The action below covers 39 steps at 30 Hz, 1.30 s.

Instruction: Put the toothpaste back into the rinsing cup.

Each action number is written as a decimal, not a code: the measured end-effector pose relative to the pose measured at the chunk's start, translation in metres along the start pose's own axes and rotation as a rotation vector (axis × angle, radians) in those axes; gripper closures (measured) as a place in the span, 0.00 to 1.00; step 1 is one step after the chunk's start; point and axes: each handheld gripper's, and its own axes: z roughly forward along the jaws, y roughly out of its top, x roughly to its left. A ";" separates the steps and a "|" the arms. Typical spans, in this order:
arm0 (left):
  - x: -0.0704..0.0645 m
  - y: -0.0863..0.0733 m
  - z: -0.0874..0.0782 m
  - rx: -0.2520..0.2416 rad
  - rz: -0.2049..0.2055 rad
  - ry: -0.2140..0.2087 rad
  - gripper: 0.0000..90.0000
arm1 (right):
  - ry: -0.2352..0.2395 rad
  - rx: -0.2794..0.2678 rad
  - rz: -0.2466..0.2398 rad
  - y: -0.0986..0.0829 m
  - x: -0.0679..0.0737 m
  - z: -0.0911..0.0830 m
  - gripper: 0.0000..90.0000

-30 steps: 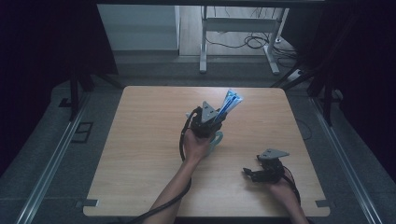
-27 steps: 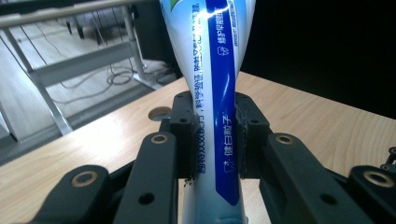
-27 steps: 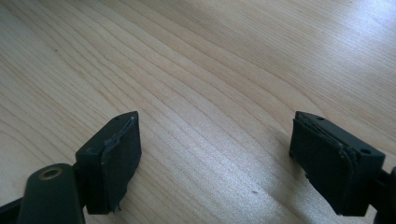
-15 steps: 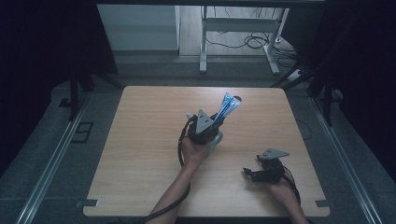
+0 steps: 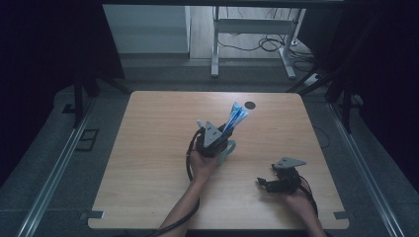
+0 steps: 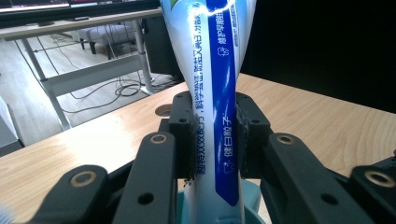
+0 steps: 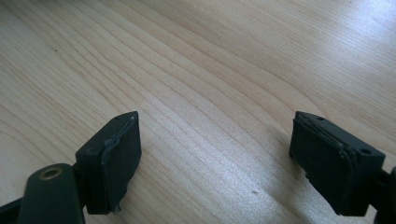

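Two tools on the desk (image 5: 148,163) in the high view: left tool (image 5: 213,139) near the middle, clamped on a blue-white toothpaste tube (image 5: 236,117) that slants up and away from it, over a pale teal cup (image 5: 228,149) just beside the hand; right tool (image 5: 277,181) well apart, near the front right edge, holding nothing. Left gripper view: toothpaste tube (image 6: 215,93) stands upright between the two black pads (image 6: 182,135), pinched on both sides, its lower end dropping into the cup (image 6: 252,198) rim below. Right gripper view: right tool (image 7: 215,154) jaws wide apart, low over bare desk (image 7: 210,70) wood.
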 end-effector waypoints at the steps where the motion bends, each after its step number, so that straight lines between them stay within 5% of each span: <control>1: 0.000 -0.001 -0.001 0.002 0.006 0.002 0.80 | 0.000 0.000 0.000 0.000 0.000 0.000 0.18; 13: -0.001 -0.012 -0.008 -0.011 0.000 0.019 0.79 | 0.001 0.000 0.001 0.000 0.000 0.000 0.18; 22: 0.001 -0.017 -0.015 0.025 -0.015 0.020 0.78 | 0.000 0.000 0.000 0.000 0.000 0.000 0.18; 28: -0.002 -0.017 -0.020 0.061 0.015 0.040 0.76 | 0.000 0.000 0.001 0.000 0.000 0.000 0.18; 39: 0.004 -0.012 -0.023 0.116 -0.044 0.015 0.75 | 0.002 0.000 0.002 0.000 0.000 0.000 0.18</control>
